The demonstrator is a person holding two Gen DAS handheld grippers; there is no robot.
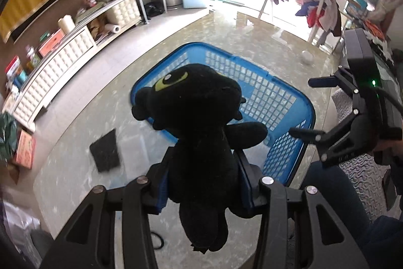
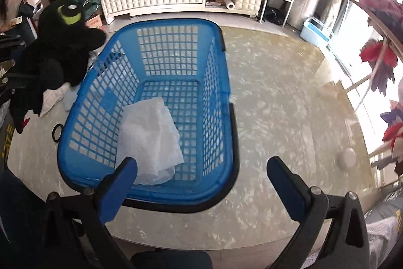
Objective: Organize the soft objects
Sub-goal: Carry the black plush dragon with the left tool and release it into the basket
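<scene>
A black plush dragon [image 1: 199,122] with a green eye hangs in my left gripper [image 1: 205,180], which is shut on its body, above the table in front of the blue basket [image 1: 284,102]. In the right wrist view the same plush dragon [image 2: 58,47] shows at the left, beside the blue basket [image 2: 221,102]. A white cloth [image 2: 148,138] lies inside the basket at its near end. My right gripper [image 2: 201,165] stands open above the basket's near rim with nothing between its fingers. From the left wrist view the right gripper [image 1: 312,107] is at the right, held by a hand.
The basket stands on a pale marbled table [image 2: 277,97]. On it lie a black square pad [image 1: 105,154], a black ring [image 2: 58,132], small cloths [image 2: 53,97] left of the basket and a white round object [image 2: 347,155]. A rack of coloured fabrics [image 2: 377,62] stands at the right.
</scene>
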